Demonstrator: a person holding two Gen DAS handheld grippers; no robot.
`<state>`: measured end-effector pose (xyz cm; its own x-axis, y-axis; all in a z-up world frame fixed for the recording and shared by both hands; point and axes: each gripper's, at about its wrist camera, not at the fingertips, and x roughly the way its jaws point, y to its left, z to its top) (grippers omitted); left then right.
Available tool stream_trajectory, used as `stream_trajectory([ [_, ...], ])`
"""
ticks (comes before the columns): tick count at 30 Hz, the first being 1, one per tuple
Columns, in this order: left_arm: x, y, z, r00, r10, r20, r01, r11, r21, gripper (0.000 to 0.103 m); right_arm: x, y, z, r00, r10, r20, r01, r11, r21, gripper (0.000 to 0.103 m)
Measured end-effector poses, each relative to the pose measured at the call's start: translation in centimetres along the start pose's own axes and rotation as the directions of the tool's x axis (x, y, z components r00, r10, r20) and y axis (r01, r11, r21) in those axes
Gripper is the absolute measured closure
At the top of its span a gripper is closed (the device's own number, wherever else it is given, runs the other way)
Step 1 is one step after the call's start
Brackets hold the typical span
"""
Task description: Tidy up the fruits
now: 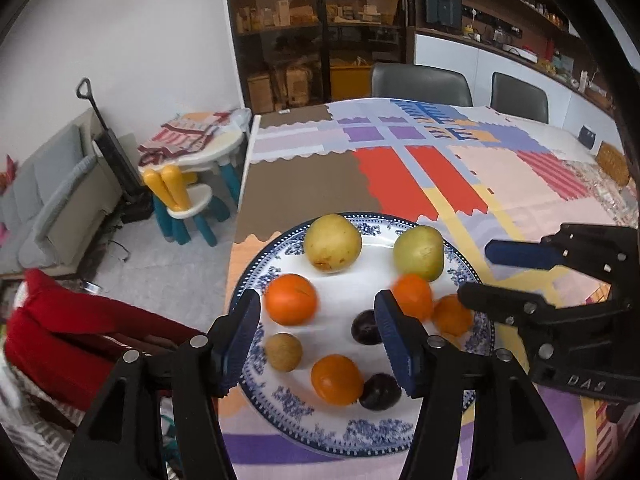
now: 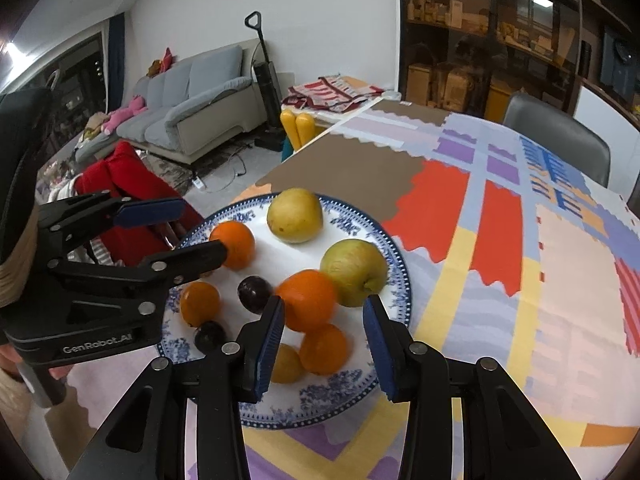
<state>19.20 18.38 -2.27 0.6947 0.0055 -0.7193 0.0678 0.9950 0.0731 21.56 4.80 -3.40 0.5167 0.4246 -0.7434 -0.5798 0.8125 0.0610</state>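
Observation:
A blue-and-white plate (image 1: 360,436) (image 2: 352,392) holds two yellow-green pears (image 1: 333,242) (image 2: 295,215), several oranges (image 1: 291,299) (image 2: 307,300), two dark plums (image 1: 380,392) (image 2: 254,293) and a small brown fruit (image 1: 283,352). My left gripper (image 1: 316,332) is open above the plate's near side, holding nothing. My right gripper (image 2: 324,332) is open above the plate's right part, with two oranges between its fingers but not clamped. Each gripper also shows in the other view (image 1: 496,276) (image 2: 176,232).
The plate sits near the table's left edge on a patchwork cloth (image 1: 460,184). A red garment on a chair (image 1: 60,320) is beside the table. Grey chairs (image 1: 420,84) stand at the far side. A wicker basket (image 1: 612,162) sits far right.

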Motion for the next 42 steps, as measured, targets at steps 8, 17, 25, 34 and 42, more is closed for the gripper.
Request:
stream_trajectory([
  [8,-4.5,-2.4,-0.5,0.998,0.056,0.04,-0.055,0.998,-0.031,0.04,-4.1,-0.8,-1.1,0.997,-0.027,0.073,0.025,0.999,0.024,0.05],
  [17,-9.2,-7.7,-1.3,0.992,0.066,0.112,-0.062,0.997,-0.034,0.025,-11.3,-2.8,-4.3,0.976,-0.134,0.173,0.121,0.989,0.084,0.029],
  [25,-12.9,-12.6,-2.6,0.979,0.073,0.189,-0.064,0.996,-0.054,0.009,-16.9,-5.5,-8.6,0.954,-0.225,0.199,0.188,0.964,0.19,0.018],
  [34,-15.8,-16.9,-5.1,0.97,0.053,0.236,-0.048,0.998,-0.026,0.004,-21.4,-7.0,-13.7,0.928,-0.323,0.186,0.275,0.93,0.242,0.017],
  [42,-17.9,-19.3,-6.8,0.961,0.036,0.274,-0.042,0.999,0.018,0.0,-24.2,-6.7,-17.1,0.917,-0.349,0.193,0.294,0.919,0.262,0.017],
])
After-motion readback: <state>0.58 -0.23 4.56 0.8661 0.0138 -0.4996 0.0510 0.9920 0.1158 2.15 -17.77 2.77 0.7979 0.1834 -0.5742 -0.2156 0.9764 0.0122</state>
